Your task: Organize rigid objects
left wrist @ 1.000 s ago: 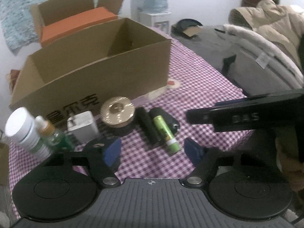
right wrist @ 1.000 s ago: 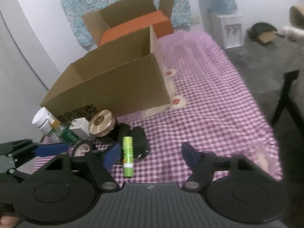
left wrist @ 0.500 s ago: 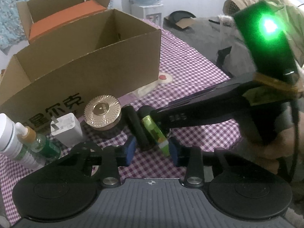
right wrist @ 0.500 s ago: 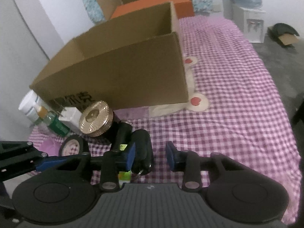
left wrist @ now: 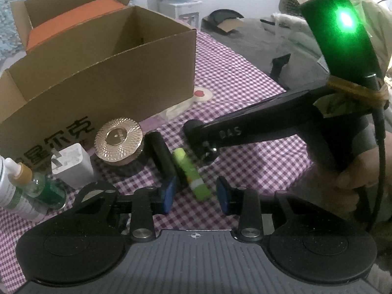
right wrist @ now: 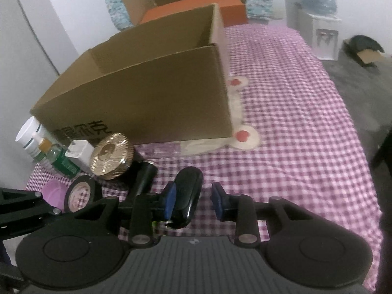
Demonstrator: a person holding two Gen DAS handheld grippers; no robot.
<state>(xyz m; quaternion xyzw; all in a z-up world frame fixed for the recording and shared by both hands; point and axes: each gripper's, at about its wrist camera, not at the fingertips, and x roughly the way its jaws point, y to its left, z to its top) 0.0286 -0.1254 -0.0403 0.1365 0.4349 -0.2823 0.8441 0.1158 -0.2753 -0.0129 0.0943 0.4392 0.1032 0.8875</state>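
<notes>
— Straddling the green tube [left wrist: 190, 173], the left gripper [left wrist: 194, 194] has its blue pads apart, nothing clamped yet; the tube lies on the checked cloth [right wrist: 294, 127] between them, toward twelve o'clock.

— And the right gripper [right wrist: 192, 199]?

— Also parted, its left pad beside a glossy black fob [right wrist: 187, 197], not squeezing it.

— How will the tube handle?

— Light, stiff, smooth plastic, I'd judge; likely to roll, so grip mid-body across its width.

— Poses?

— Both are held low, pointing forward. The cardboard box [left wrist: 103, 73] waits at eleven o'clock, behind the gold lid [left wrist: 118, 140] and black cylinder [left wrist: 160, 155].
</notes>
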